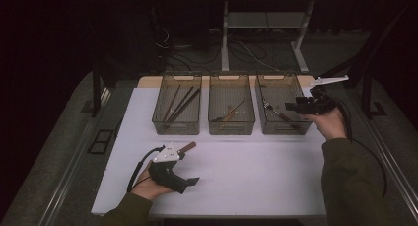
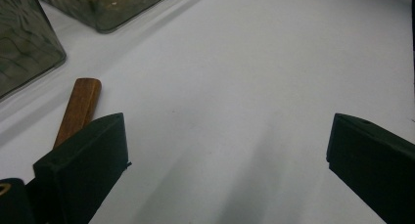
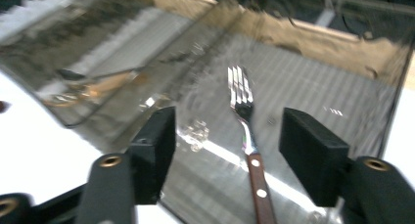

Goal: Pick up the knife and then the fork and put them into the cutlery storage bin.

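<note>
A fork [image 3: 244, 116] with a brown riveted handle lies on the floor of the right clear bin [image 1: 283, 130]. My right gripper [image 3: 230, 133] hangs over that bin [image 3: 342, 77] with its jaws open; the fork lies below the gap and touches neither pad. In the high view the right gripper [image 1: 292, 107] is at the bin's right rim, beside the fork [image 1: 270, 107]. My left gripper [image 1: 186, 168] rests low on the white table, open and with nothing between its jaws [image 2: 225, 136]. A wooden handle [image 2: 78, 109] lies just outside its left jaw, on the table [image 1: 187, 147].
Three clear bins stand in a row at the back of the white table [image 1: 256, 176]. The left bin [image 1: 176, 127] holds dark chopsticks [image 1: 182, 103]; the middle bin [image 1: 231, 127] holds a wooden utensil [image 1: 231, 112]. Dark floor drops away past the table edges.
</note>
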A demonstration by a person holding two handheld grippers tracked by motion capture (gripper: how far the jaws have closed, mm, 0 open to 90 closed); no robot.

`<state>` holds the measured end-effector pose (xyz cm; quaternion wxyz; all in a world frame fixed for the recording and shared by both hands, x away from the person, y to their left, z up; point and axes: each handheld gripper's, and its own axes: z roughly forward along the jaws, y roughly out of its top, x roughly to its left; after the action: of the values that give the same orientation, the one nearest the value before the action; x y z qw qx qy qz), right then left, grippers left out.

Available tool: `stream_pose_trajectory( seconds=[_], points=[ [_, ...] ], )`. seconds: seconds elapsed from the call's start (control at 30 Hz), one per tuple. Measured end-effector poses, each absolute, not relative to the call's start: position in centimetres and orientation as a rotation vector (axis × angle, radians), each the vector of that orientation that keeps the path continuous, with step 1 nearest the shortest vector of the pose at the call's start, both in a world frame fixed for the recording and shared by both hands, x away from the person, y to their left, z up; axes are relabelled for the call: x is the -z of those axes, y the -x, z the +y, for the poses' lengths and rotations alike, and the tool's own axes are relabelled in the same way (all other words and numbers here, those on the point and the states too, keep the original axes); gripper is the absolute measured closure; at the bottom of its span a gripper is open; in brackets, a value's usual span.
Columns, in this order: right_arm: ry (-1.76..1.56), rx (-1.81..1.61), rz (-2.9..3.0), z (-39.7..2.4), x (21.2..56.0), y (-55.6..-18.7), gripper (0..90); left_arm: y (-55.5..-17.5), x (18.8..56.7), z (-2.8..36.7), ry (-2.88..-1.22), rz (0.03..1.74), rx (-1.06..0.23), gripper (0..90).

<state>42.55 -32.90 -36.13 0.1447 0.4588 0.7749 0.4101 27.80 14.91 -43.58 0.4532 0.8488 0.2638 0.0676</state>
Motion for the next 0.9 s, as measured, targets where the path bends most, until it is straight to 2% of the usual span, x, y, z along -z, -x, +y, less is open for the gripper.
stream_pose_trajectory(
  seconds=[0.23,0.33,0.5,0.67,0.9],
  points=[
    [-1.159,-1.233,2.294,-31.1,35.3,-39.2,26.3,-27.9,43.2,15.3,-2.126,0.646,-0.201,2.6],
    [-1.122,-1.249,2.313,-30.3,35.6,-37.8,18.4,-27.9,43.1,15.4,-2.119,0.657,-0.212,4.2],
    [-1.090,-1.283,2.290,-29.6,36.9,-35.4,16.8,-27.9,42.9,15.6,-2.117,0.668,-0.221,8.5],
    [-1.073,-1.311,2.286,-29.2,38.6,-33.2,13.6,-28.0,42.9,15.7,-2.128,0.673,-0.217,16.5],
    [-1.087,-1.323,2.272,-29.0,41.2,-30.1,13.6,-28.5,42.3,16.1,-2.150,0.732,-0.266,27.6]
  ],
)
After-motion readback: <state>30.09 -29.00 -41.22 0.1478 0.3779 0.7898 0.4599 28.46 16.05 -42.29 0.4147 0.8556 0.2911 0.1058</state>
